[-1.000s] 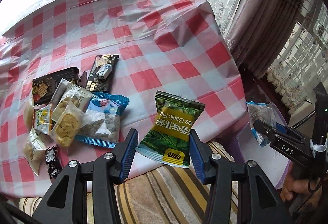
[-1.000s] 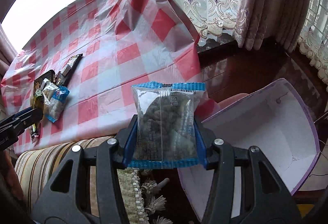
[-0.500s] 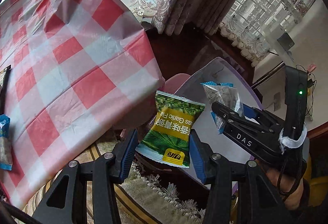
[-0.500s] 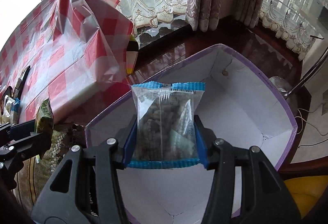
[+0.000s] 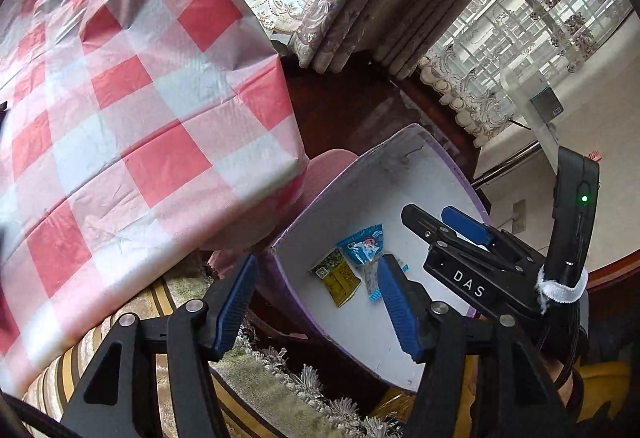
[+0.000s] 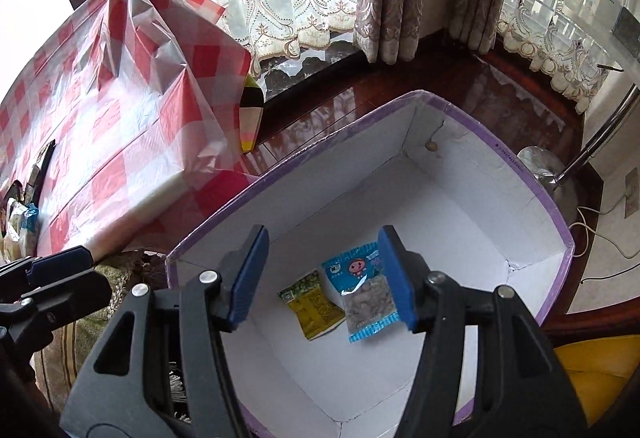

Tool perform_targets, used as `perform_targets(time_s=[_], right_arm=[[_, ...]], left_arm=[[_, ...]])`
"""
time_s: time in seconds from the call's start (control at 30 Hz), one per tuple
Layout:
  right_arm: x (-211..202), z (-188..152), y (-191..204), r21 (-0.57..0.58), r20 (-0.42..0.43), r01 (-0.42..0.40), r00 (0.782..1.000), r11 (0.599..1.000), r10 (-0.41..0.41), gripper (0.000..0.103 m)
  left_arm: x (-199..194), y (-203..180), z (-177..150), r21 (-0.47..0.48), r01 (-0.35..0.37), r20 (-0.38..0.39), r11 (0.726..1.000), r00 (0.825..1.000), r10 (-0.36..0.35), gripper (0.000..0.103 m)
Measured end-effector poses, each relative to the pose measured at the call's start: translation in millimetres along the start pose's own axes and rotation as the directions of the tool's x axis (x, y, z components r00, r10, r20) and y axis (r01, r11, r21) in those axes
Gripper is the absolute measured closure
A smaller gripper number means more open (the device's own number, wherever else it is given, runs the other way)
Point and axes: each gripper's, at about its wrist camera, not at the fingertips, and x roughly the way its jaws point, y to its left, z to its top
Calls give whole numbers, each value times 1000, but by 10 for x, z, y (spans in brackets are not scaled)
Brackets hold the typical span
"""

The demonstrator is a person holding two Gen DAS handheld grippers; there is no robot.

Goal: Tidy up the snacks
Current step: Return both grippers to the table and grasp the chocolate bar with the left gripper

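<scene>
Purple-rimmed box (image 6: 532,193), two snack packets (image 6: 362,292) below open right gripper (image 6: 322,274)

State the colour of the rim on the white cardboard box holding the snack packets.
Purple; the white cardboard box's rim shows best in the right wrist view.

I've swung both grippers off the checked tablecloth (image 5: 132,125) and over the purple-rimmed box (image 6: 516,173). My left gripper (image 5: 316,302) has just been opening, and its green garlic-pea packet (image 5: 338,276) now lies on the box floor. My right gripper (image 6: 322,274) has just been opening too, and its blue clear-windowed packet (image 6: 366,294) lies on that floor, overlapping the green one. Nothing is between either pair of jaws.
</scene>
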Motion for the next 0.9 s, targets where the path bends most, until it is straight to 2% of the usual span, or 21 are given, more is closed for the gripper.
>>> perform_targets(time_s=[0.2, 0.27, 0.4, 0.6, 0.8, 0.9], right_arm=[[-120, 12, 354, -42, 11, -47, 999, 998, 48, 40], [-152, 7, 506, -62, 12, -70, 997, 996, 71, 39], [-198, -30, 859, -121, -5, -121, 993, 985, 121, 38], [-288, -127, 1393, -211, -37, -192, 981, 958, 189, 37], [-360, -249, 1847, -308, -73, -231, 973, 923, 219, 35], [-386, -300, 2028, -351, -84, -242, 970, 905, 227, 34]], left_arm=[[-244, 129, -53, 6, -62, 69, 998, 996, 62, 40], [-317, 198, -85, 13, -125, 90, 992, 988, 123, 40], [-517, 426, -186, -31, -154, 143, 988, 977, 157, 40], [-902, 952, -438, -203, -152, 203, 967, 960, 194, 40], [-1233, 1455, -749, -353, -148, 228, 924, 944, 238, 40], [-1383, 1719, -936, -429, -160, 221, 889, 936, 275, 40]])
